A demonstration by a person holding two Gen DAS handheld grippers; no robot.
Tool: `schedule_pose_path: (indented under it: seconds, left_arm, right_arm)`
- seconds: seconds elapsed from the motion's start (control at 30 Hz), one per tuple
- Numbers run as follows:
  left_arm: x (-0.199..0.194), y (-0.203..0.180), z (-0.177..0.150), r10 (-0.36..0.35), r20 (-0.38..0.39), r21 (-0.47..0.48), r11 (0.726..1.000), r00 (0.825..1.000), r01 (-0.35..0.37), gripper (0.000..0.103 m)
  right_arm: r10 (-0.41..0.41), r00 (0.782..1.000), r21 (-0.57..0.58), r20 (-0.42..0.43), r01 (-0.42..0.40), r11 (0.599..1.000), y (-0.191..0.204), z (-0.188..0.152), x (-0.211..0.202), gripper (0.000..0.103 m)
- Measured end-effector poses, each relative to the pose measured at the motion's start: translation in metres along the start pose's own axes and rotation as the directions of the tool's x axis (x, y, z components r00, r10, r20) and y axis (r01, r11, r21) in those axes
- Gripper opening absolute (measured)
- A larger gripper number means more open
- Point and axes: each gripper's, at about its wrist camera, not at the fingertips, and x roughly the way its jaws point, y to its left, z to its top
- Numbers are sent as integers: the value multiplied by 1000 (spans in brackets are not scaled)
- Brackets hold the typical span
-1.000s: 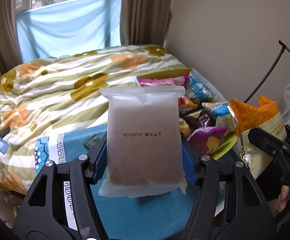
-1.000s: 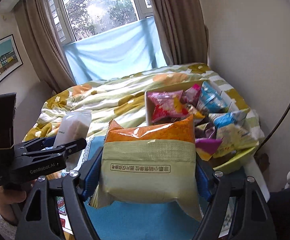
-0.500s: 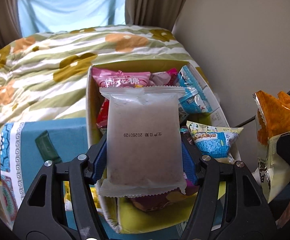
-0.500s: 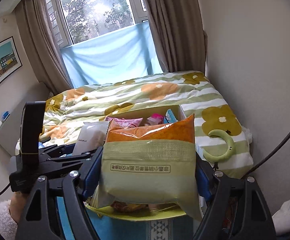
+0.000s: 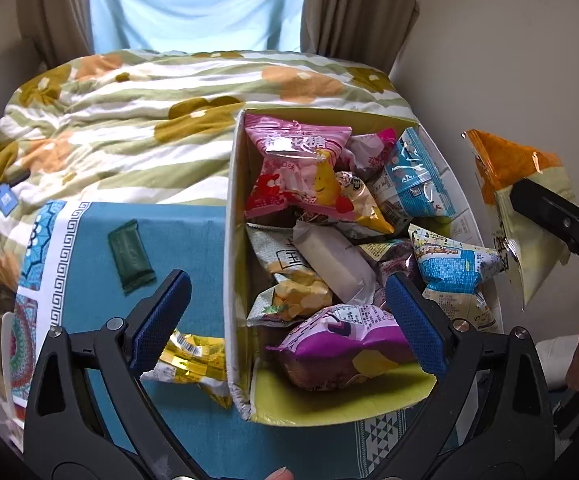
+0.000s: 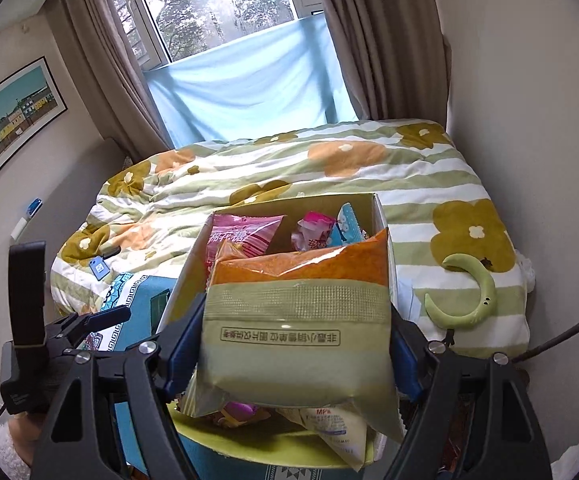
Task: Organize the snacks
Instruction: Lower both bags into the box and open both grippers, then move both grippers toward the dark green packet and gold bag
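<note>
Left wrist view looks down into an open cardboard box (image 5: 231, 240) crammed with snack packets. The left claw (image 5: 287, 312) is spreading, its blue pads wide apart, with nothing pinched between them; below the gap lie the box's near corner and a purple packet (image 5: 341, 344). A pale white packet (image 5: 335, 258) lies loose on top of the heap at the centre of the frame, touching neither pad. A pink packet (image 5: 293, 168) stands toward the top of the box, with blue-and-white packets (image 5: 417, 180) to its right. Left of the box, on the teal-clothed table (image 5: 185, 240), rest a dark green bar (image 5: 130, 256) and, lower down, a yellow packet (image 5: 193, 364) just beside the box wall. At the right edge of the frame, the right claw's black finger (image 5: 557, 216) presses on an orange and green bag (image 5: 521, 216).

Right wrist view shows the right claw (image 6: 295, 340) pinching that orange and green bag (image 6: 297, 328) across its width, upright, over the near end of the box (image 6: 381, 216). The left claw (image 6: 89, 320) appears at the lower left. Behind lies a bed with a floral quilt (image 6: 289, 160), a green crescent-shaped object (image 6: 469, 300) on its right side.
</note>
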Motion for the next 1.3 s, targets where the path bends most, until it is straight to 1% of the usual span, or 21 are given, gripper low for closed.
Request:
schedule_pose_path:
  seconds: [0.17, 0.2, 0.27, 0.37, 0.47, 0.53, 0.6, 0.7, 0.83, 0.97, 1.07, 1.13, 1.3]
  left_arm:
    - [-9, 8, -7, 37, 2, -30, 999, 999, -37, 97]
    - [-10, 9, -8, 43, 3, -35, 998, 999, -43, 97]
    - [-13, 12, -9, 46, 4, -44, 998, 999, -46, 97]
    - [-18, 14, -12, 59, 4, -40, 998, 998, -58, 97]
    - [-22, 14, -16, 80, 5, -29, 996, 997, -80, 97]
    - [-24, 14, -19, 91, 6, -27, 996, 996, -90, 97]
    - [-26, 15, -22, 90, 5, -29, 996, 996, -90, 97]
    - [-28, 16, -26, 88, 5, -28, 996, 996, -87, 97]
    - [-33, 18, -29, 84, 8, -17, 996, 996, -84, 97]
    - [-41, 20, -34, 77, 17, -7, 997, 997, -77, 97]
    - [-52, 26, -36, 74, 35, -10, 997, 997, -74, 97]
    - [-61, 33, -37, 74, 54, -15, 997, 996, -73, 97]
    - [-93, 68, -34, 85, 112, -32, 996, 990, -81, 97]
  right_arm:
    - [47, 998, -53, -32, -49, 997, 11, 15, 22, 76]
    - [54, 998, -65, -41, -57, 996, 15, 17, 26, 77]
    - [57, 997, -93, -60, -63, 994, 22, 19, 36, 77]
    - [65, 996, -129, -63, -73, 989, 31, 20, 47, 79]
    - [64, 996, -143, -60, -72, 987, 35, 18, 51, 89]
    - [72, 997, -146, -35, -77, 986, 36, 17, 48, 99]
    - [76, 997, -146, 5, -74, 987, 35, 14, 42, 102]
    - [73, 997, -149, 20, -69, 986, 33, 9, 37, 102]
    - [70, 997, -131, -14, -72, 989, 31, 8, 32, 102]
    - [64, 998, -109, -19, -66, 992, 33, 9, 24, 102]
    - [39, 999, -144, -2, -39, 989, 44, 7, 14, 102]
    - [38, 999, -164, 12, -35, 986, 52, 6, 7, 102]
    - [28, 997, -184, 69, -15, 983, 82, 5, -14, 102]
